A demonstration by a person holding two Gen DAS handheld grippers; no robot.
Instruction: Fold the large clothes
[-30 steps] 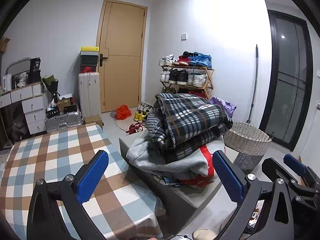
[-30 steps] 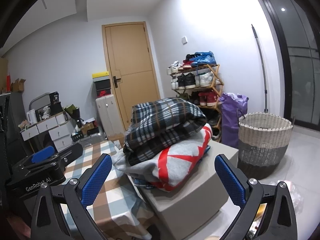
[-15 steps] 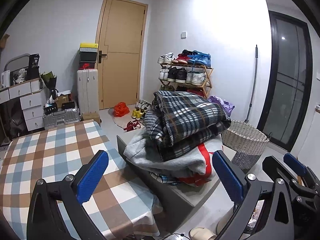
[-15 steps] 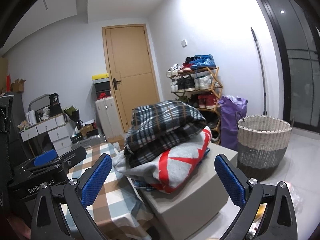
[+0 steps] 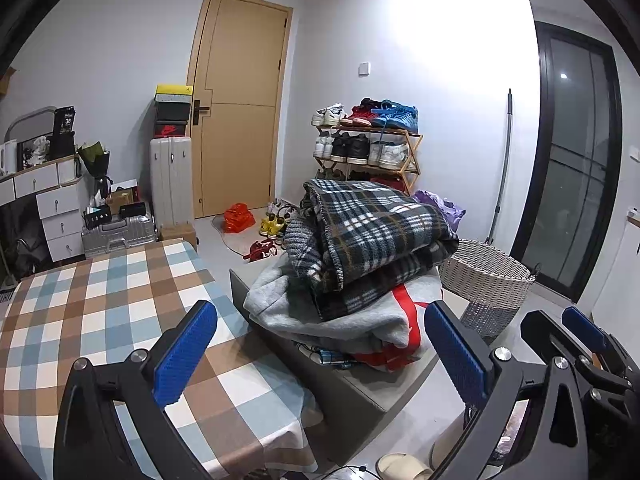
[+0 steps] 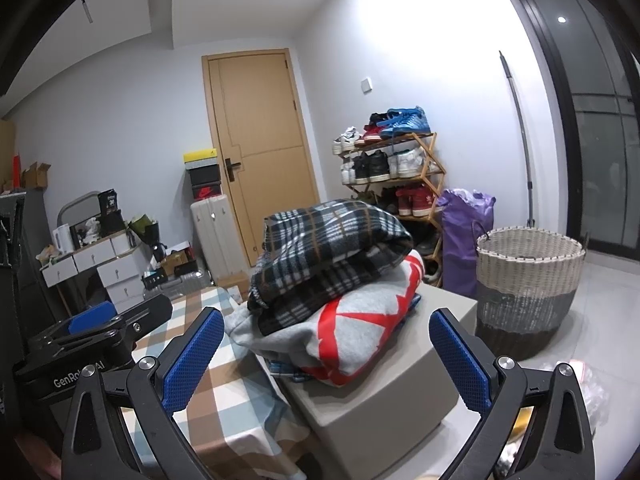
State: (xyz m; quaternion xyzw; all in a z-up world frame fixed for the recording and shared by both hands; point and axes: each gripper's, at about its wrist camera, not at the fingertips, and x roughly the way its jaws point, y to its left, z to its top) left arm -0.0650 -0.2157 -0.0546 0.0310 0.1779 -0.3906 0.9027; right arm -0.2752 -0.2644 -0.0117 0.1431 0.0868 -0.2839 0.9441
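1. Clothes pile (image 5: 352,264): sits on a grey block (image 6: 384,396) just beside a table with a checked cloth (image 5: 100,312). A plaid fleece (image 6: 328,248) lies on top, a grey garment with red stripes (image 6: 340,336) under it, and some blue checked fabric at the bottom.
2. Left gripper (image 5: 320,356): fingers wide apart, holding nothing, short of the pile.
3. Right gripper (image 6: 326,360): likewise spread and empty, aimed at the pile's near side.
4. Handling, as a judgement: the fleece looks thick, soft and bulky (moderate weight, no stiffness). It will sag and drag the layers below if pulled from the middle. Its surface looks grippy against the ribbed pads (image 6: 192,356).
5. Where to hold: the rolled outer edge of the fleece (image 5: 316,256) facing the table, one gripper at each end of that edge, so it lifts off as one piece onto the cloth.
6. View differences: the left view shows the cloth's full spread and a slipper (image 5: 404,466) on the floor. The right view shows the block's front face, the red cross pattern, and a woven basket (image 6: 528,292) whole beside a purple bag (image 6: 464,236). Each view catches the other gripper at its edge.
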